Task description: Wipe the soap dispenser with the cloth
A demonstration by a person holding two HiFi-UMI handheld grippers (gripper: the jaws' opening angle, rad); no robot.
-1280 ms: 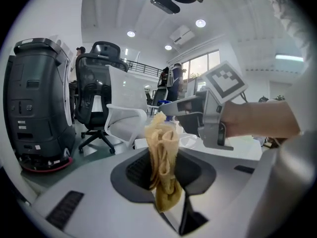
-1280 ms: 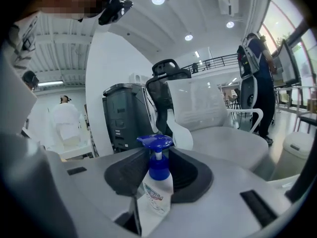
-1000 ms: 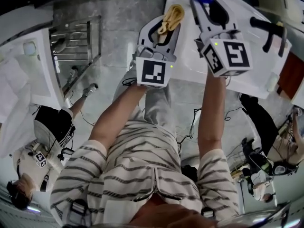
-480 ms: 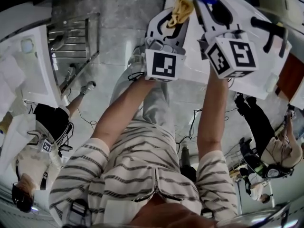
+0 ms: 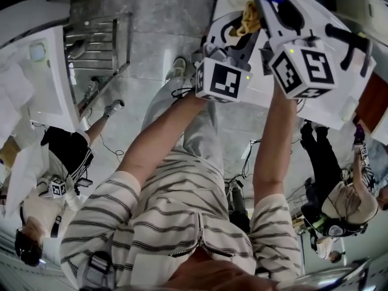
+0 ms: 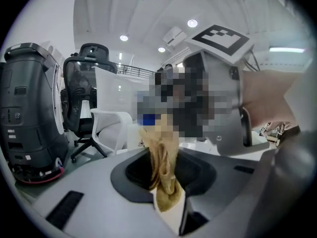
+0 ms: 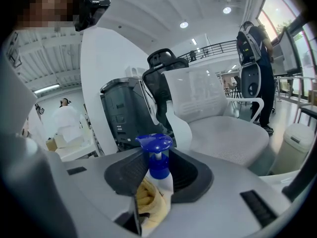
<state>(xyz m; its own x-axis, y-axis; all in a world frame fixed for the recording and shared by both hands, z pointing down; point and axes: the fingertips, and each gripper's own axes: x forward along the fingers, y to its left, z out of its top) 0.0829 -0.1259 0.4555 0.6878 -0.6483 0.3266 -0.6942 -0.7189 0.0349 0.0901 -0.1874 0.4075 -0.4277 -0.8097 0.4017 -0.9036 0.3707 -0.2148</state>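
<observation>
Wiping is under way: left gripper is clamped on the yellow cloth, whose far end touches the soap dispenser low on its left side. The right gripper grips that blue-topped bottle upright, above the white bench. Next, probably, the cloth must rub round the bottle against a firm hold. Below lies a grey stone floor; office chairs and people stand around.

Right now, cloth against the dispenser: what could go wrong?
1. The right tongs hold the soap dispenser by its sides alone; a sideways push from the cloth might twist it loose.
2. The cloth is a narrow bunch in the left tongs, so their hard tips may hit the soap dispenser.
3. The blue pump head stands bare above the cloth; a knock could squirt soap.
</observation>
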